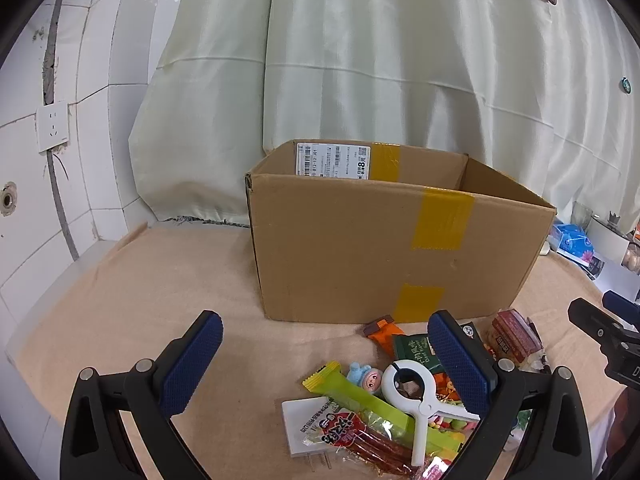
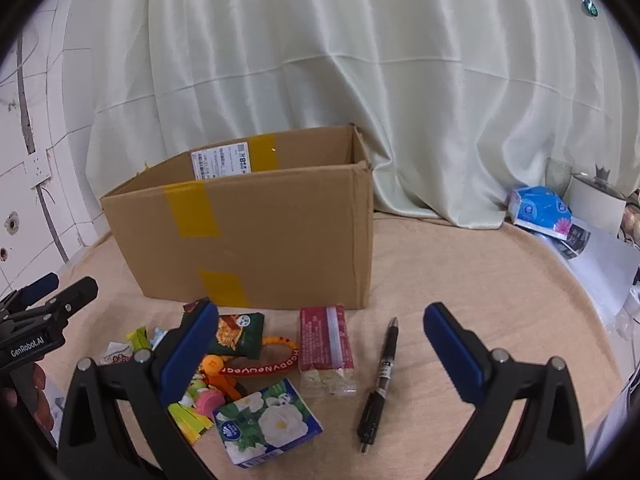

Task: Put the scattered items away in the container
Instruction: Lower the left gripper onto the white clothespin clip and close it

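Observation:
An open cardboard box (image 1: 360, 248) (image 2: 260, 232) stands on the peach cloth. Small items lie scattered in front of it. My left gripper (image 1: 326, 360) is open above a green snack stick (image 1: 360, 400), a white clamp (image 1: 416, 404), a small doll (image 1: 366, 376) and a white plug (image 1: 304, 424), touching none. My right gripper (image 2: 322, 332) is open over a red cracker packet (image 2: 326, 344), a black pen (image 2: 382, 372), a flowered tissue pack (image 2: 268, 420) and an orange keychain (image 2: 260, 366). Both grippers hold nothing.
A pale curtain hangs behind the box. The tiled wall with a socket (image 1: 52, 126) is at the left. A blue tissue pack (image 2: 540, 208), a white pot (image 2: 596, 204) and papers (image 2: 600, 264) crowd the right edge of the table.

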Available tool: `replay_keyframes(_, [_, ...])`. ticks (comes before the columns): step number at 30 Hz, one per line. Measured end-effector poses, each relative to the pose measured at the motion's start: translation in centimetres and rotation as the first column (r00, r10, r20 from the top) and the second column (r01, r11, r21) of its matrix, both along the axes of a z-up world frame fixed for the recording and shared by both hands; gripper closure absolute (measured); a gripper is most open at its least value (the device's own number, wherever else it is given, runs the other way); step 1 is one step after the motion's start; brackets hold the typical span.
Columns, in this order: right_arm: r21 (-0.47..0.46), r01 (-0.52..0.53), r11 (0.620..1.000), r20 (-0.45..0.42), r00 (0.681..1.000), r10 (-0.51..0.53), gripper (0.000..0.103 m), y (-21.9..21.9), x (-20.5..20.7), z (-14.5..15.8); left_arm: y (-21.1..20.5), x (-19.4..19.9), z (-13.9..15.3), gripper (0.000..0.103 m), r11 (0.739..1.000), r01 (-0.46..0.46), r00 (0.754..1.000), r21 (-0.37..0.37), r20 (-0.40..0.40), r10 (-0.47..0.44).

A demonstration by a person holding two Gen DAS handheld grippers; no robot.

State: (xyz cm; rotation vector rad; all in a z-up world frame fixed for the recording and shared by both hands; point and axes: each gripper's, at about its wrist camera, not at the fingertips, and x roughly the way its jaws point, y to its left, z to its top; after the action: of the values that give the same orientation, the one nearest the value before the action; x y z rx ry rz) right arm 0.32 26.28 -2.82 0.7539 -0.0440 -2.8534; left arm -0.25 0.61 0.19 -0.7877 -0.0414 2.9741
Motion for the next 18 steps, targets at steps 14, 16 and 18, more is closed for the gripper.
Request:
replay_keyframes(14, [-0.001,-0.009,1.000,0.006,1.000,0.009,0.000,-0.1,0.0,0.0,0.4,-0.4,-0.9,0.000,1.000,0.028,0.999,0.010,0.044,-0.029])
replay_keyframes(16, [0.001,-0.006,1.000,0.006,1.000,0.006,0.000,-0.1,-0.1,0.0,0.8,-0.5,-1.2,0.000,0.999,0.040,0.998,0.007,0.049,-0.040])
replay_keyframes(18, [0.000,-0.005,1.000,0.005,1.000,0.005,0.000,-0.1,-0.1,0.0,1.3,-0.7,-1.7,0.000,0.999,0.046,0.997,0.005,0.060,-0.047])
